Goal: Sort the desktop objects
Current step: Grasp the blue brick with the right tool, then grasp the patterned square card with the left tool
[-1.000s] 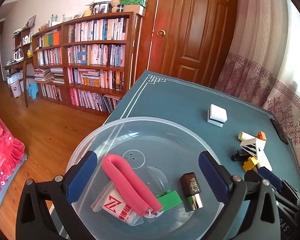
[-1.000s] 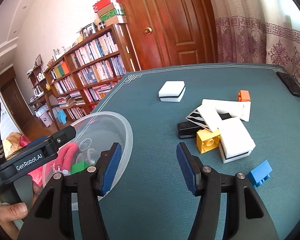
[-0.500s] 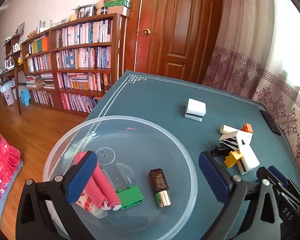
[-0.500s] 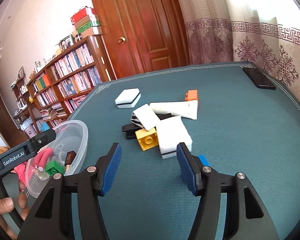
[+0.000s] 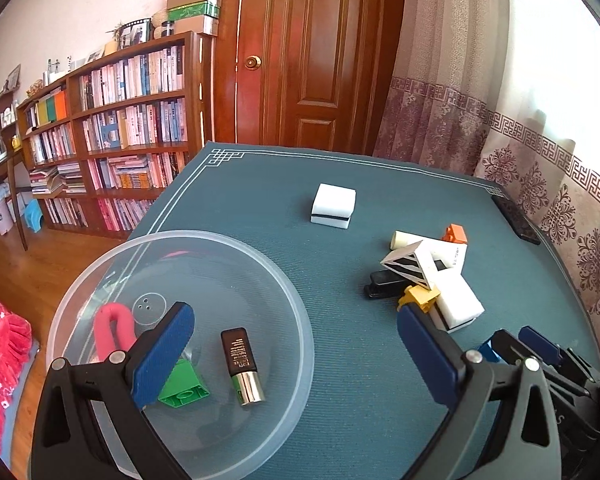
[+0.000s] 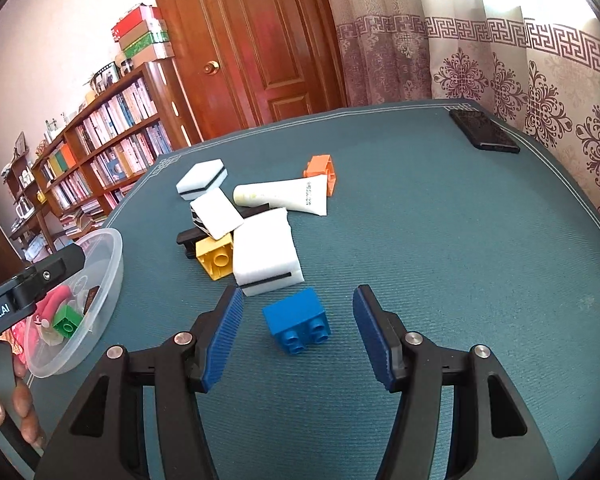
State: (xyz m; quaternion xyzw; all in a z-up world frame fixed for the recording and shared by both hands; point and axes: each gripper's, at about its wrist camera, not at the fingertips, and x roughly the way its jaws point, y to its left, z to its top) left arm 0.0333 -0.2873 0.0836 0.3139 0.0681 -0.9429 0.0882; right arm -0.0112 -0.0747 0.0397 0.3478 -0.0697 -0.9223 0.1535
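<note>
A blue brick (image 6: pixel 298 320) lies on the teal table between the open fingers of my right gripper (image 6: pixel 298 334), untouched. Behind it is a pile: white sponge block (image 6: pixel 266 254), yellow brick (image 6: pixel 215 257), striped white box (image 6: pixel 216 214), black stapler-like item (image 6: pixel 188 238), cream tube (image 6: pixel 286 196), orange brick (image 6: pixel 320 168). My left gripper (image 5: pixel 296 356) hangs open over the rim of a clear plastic bowl (image 5: pixel 296 320) that holds a green brick (image 5: pixel 182 386), a black-and-silver lipstick (image 5: pixel 242 366) and a pink foam loop (image 5: pixel 110 332).
A separate white sponge block (image 5: pixel 334 205) sits farther back on the table. A black phone (image 6: pixel 484 132) lies by the curtain-side edge. Bookshelves and a wooden door stand beyond the table. A hand (image 6: pixel 18 396) holds the left gripper's handle.
The right gripper has swung right from the bowl to the pile and now straddles the blue brick. The left view has pulled back and turned right, so the bowl sits further left.
</note>
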